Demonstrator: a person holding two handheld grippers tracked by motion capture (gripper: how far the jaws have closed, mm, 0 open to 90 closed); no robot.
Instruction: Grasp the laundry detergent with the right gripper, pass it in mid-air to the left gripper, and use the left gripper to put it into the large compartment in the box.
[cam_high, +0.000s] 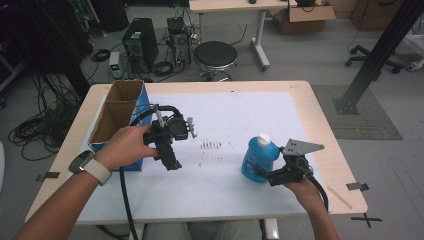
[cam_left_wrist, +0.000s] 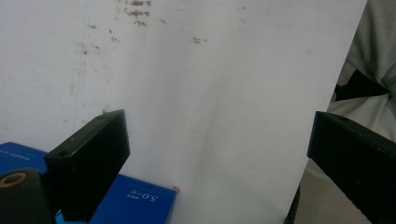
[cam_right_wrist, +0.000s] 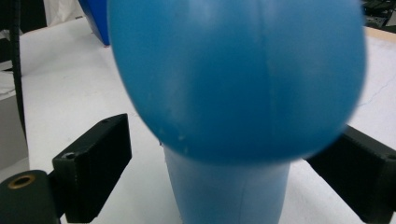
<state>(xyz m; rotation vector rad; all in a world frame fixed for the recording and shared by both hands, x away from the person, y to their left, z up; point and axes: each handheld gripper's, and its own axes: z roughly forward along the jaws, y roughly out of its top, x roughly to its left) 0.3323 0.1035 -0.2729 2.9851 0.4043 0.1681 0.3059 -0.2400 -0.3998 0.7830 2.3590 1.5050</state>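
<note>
A blue plastic bottle (cam_high: 259, 159) with a white cap stands upright on the white sheet at the right. My right gripper (cam_high: 262, 173) reaches it from the near right, low on its body. In the right gripper view the bottle (cam_right_wrist: 233, 79) sits between the two black jaws, which stand wide, with a gap beside the left jaw. My left gripper (cam_high: 172, 163) hangs over the sheet beside the blue box, tilted down. Its jaws (cam_left_wrist: 217, 135) are open over bare white paper with nothing between them.
An open cardboard box with blue sides (cam_high: 119, 111) stands at the table's left; its blue corner (cam_left_wrist: 135, 200) shows under my left jaw. The white sheet (cam_high: 225, 120) has dark smudges at its middle. A stool (cam_high: 215, 55) stands beyond the far edge.
</note>
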